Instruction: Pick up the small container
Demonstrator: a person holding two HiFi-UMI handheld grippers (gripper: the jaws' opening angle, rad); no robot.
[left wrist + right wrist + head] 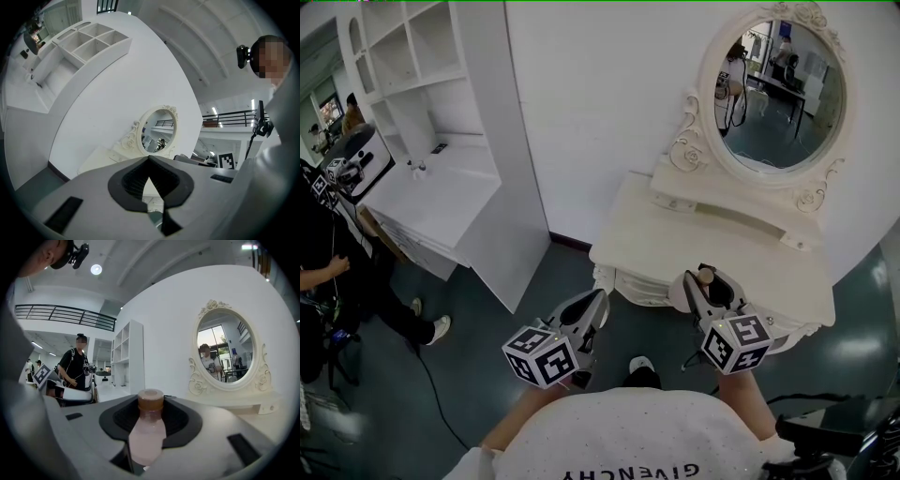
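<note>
The small container (147,439) is a pale pink bottle with a brown cap (150,400). It stands upright between the jaws of my right gripper (151,405), which is shut on it, the pads pressing on its sides. In the head view the right gripper (709,283) holds the small container (706,277) in the air over the front edge of the white vanity table (675,248). My left gripper (600,302) hovers left of the table, above the floor. In its own view the left gripper (149,158) is shut with its tips meeting and nothing between them.
An ornate oval mirror (780,94) stands at the back of the vanity table. A white shelf unit with a desk (441,84) lines the wall at left. A person in black (328,272) stands at the far left, with cables on the dark floor.
</note>
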